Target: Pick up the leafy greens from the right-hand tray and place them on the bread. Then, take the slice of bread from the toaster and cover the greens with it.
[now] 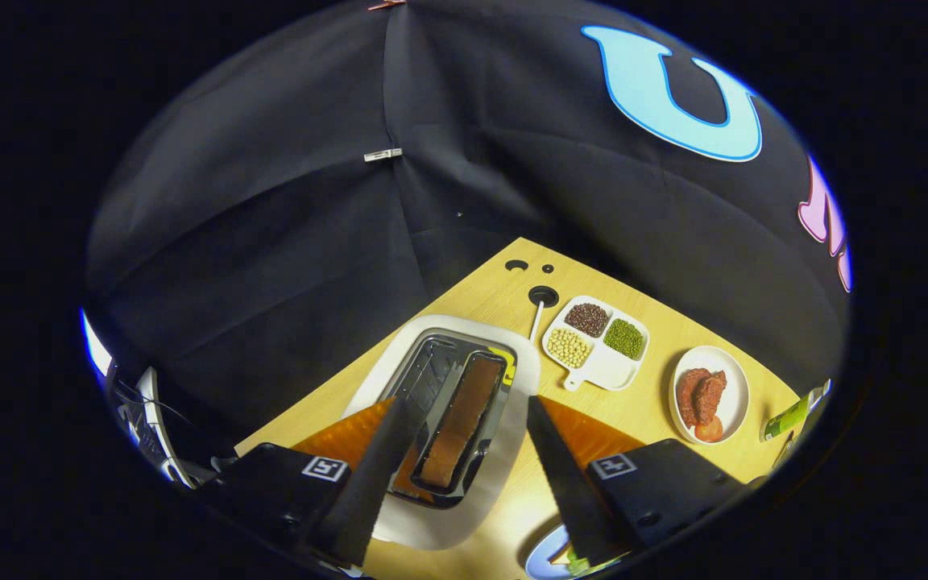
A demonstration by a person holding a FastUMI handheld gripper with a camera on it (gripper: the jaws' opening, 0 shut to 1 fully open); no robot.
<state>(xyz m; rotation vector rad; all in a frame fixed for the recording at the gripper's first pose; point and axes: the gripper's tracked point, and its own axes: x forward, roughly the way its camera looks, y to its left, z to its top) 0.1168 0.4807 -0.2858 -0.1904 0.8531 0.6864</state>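
Now the gripper point(464, 439) hovers low in the frame above the toaster point(448, 419), jaws wide apart, holding nothing. Between the fingers, the bread point(461, 420) stands in the right slot; a bean tray point(597, 342) sits right of centre.

No readable text, brand or number stands on the toaster point(449, 419), the divided tray point(598, 344) or the plate point(709, 395). The square black-and-white markers point(325, 468) on the gripper's point(464, 451) mounts carry a coded pattern, not words.
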